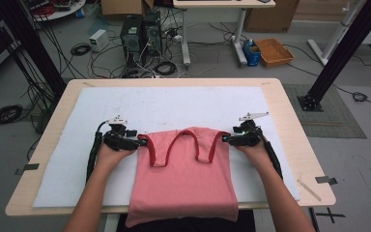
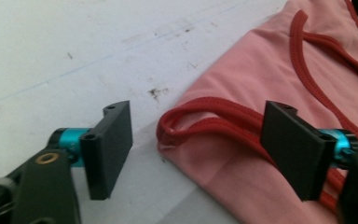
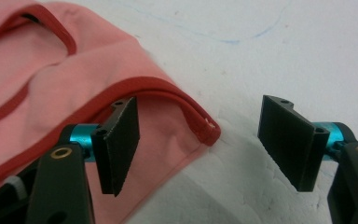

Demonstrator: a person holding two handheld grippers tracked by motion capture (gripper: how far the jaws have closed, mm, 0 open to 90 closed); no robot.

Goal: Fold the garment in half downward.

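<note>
Both grippers [image 1: 142, 141] [image 1: 223, 138] agape – soft pink tank top [image 1: 183, 179], ribbed trim.

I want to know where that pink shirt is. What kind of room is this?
Probably a lab or workshop. Behind the table with the pink shirt, computer towers stand on the floor among tangled cables, beside cardboard boxes.

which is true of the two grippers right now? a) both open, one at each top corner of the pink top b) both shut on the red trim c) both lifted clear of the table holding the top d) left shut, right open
a: the left gripper and right gripper both have jaws spread wide, each straddling a red-trimmed corner of the pink tank top, which lies flat on the white mat.
</note>
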